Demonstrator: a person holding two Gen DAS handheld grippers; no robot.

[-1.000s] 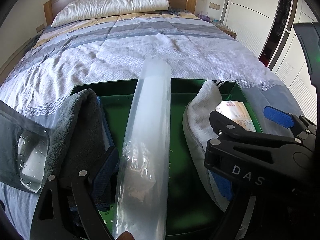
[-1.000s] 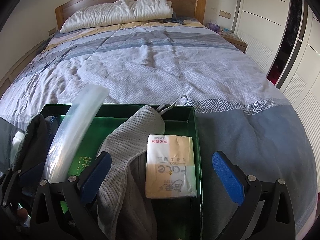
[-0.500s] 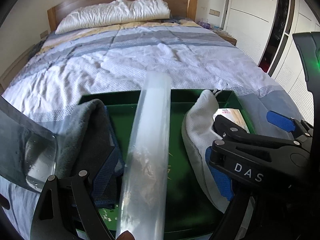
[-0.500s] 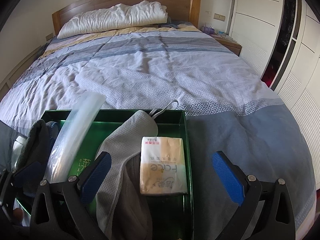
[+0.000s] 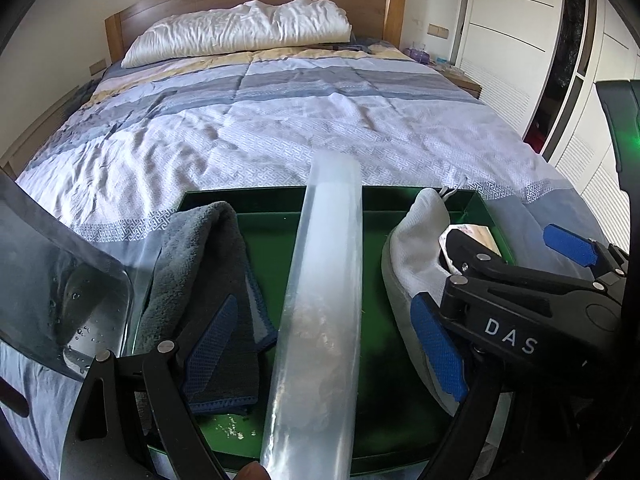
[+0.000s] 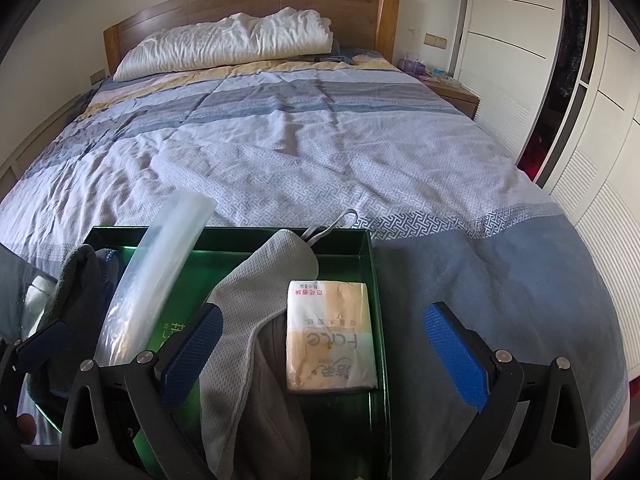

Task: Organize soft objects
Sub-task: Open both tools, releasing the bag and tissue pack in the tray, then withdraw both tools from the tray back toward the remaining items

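A green tray [image 5: 280, 240] lies on the bed's near end and shows in the right wrist view [image 6: 344, 240] too. In it are a grey towel [image 5: 200, 264], a grey mesh slipper [image 6: 256, 296] and a tissue pack [image 6: 328, 336]. A clear plastic roll [image 5: 320, 300] runs along the left gripper's [image 5: 320, 344] axis, apparently held in its jaws; only its left finger pad [image 5: 208, 344] is plain. The roll also shows in the right wrist view [image 6: 160, 264]. My right gripper [image 6: 324, 352] is open and empty above the slipper and tissue pack.
The bed's striped quilt [image 6: 300, 140] stretches ahead to a white pillow [image 6: 224, 40] and wooden headboard [image 6: 248, 0]. White wardrobe doors [image 6: 580, 100] stand at the right. A clear plastic sheet [image 5: 52, 280] lies left of the tray.
Both grippers have drawn back and up a little from the tray; more of the bed is in view. The roll stays in the left gripper.
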